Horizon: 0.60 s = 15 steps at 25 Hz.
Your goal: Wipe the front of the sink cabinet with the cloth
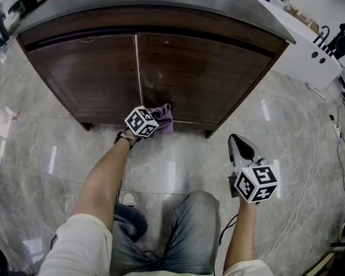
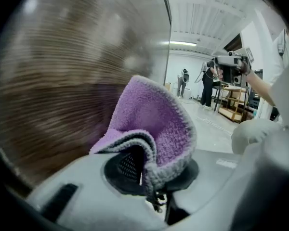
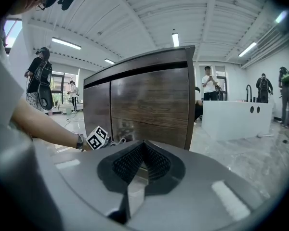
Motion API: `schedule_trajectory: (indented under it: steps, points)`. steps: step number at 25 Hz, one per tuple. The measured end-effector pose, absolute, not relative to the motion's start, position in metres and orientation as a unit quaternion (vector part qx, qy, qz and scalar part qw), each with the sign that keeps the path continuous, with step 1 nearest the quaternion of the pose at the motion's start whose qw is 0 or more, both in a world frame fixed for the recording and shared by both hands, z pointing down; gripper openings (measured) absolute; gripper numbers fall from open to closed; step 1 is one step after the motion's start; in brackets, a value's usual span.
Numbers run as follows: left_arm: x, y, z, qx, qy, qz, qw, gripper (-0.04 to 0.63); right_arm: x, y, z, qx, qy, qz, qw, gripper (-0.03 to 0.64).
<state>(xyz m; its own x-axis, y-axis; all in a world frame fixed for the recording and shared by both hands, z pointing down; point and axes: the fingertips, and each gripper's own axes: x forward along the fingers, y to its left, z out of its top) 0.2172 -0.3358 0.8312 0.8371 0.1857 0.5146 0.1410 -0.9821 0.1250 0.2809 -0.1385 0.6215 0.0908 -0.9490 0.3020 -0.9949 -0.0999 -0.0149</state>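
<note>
The head view is giving the whole layout. The dark wooden sink cabinet (image 1: 161, 68) is filling the 12 o'clock half of the frame, and its front is showing two doors with one seam between them. The left gripper (image 1: 156, 119) is reaching to the bottom edge of that front, just at 11 o'clock of the frame's centre. One purple cloth (image 1: 164, 117) is bunching at its tip against the wood, just at the 3 o'clock side of the seam. The right gripper (image 1: 237, 141) is hanging at 4 o'clock, well apart from the cabinet and over the marble floor (image 1: 287, 154). A white counter (image 1: 310, 45) is standing at 2 o'clock.

Only the left gripper view is showing the grip. The left gripper (image 2: 145, 173) is clamping a grey-edged fold of the cloth (image 2: 154, 121) between its jaws. The rest of the cloth is curling up towards 12 o'clock, beside blurred wood grain at 9 o'clock.

The right gripper view alone is showing that the right gripper (image 3: 142, 166) is carrying nothing, with its ribbed jaws meeting at the tip. It is looking at the cabinet (image 3: 144, 105) from the side, with the left gripper's marker cube (image 3: 97, 138) at 9 o'clock. The white counter (image 3: 236, 117) is sitting at 3 o'clock, and five people are standing in the background.
</note>
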Motion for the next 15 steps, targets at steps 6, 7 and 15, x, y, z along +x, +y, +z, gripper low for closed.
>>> schedule_trajectory:
  steps: [6,7,15]
  points:
    - [0.250,-0.314,0.829,0.956,0.116,0.266,0.033,0.052,0.294,-0.125,0.622,0.745,-0.650,0.118,0.097,0.008]
    - [0.254,-0.312,0.829,0.956,0.118,0.267,0.032,0.052,0.297,-0.122,0.623,0.747,-0.647,0.118,0.097,0.008]
    - [0.283,-0.290,0.832,0.952,0.138,0.272,0.014,0.052,0.313,-0.096,0.626,0.762,-0.628,0.124,0.098,0.008]
